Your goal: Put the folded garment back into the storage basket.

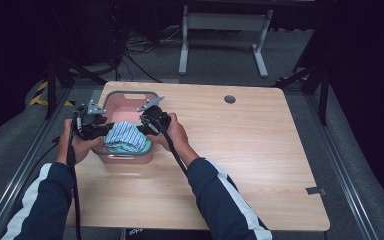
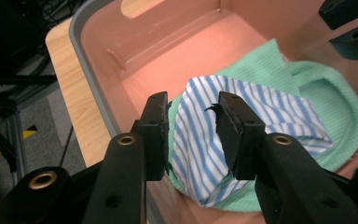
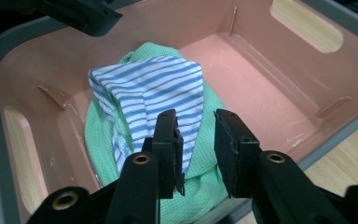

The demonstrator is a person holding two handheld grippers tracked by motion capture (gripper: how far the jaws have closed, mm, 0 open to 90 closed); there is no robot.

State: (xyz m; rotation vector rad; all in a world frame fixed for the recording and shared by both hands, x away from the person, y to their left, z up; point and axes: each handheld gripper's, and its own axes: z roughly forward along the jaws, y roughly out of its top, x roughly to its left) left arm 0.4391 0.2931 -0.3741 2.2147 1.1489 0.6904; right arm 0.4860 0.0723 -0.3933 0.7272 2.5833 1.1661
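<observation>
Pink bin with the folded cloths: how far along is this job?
Done: the striped cloth lies folded on the green cloth inside the pink bin. In hand: nothing; left gripper and right gripper stand open above it. Left: apparently only withdrawing.

The person wears dark navy sleeves with a broad white stripe along each arm. Both tongs, the left tongs [image 1: 101,131] and the right tongs [image 1: 141,131], are black, with brass-ringed screw holes, a grey three-cornered plate on top and a trailing black cable.
</observation>
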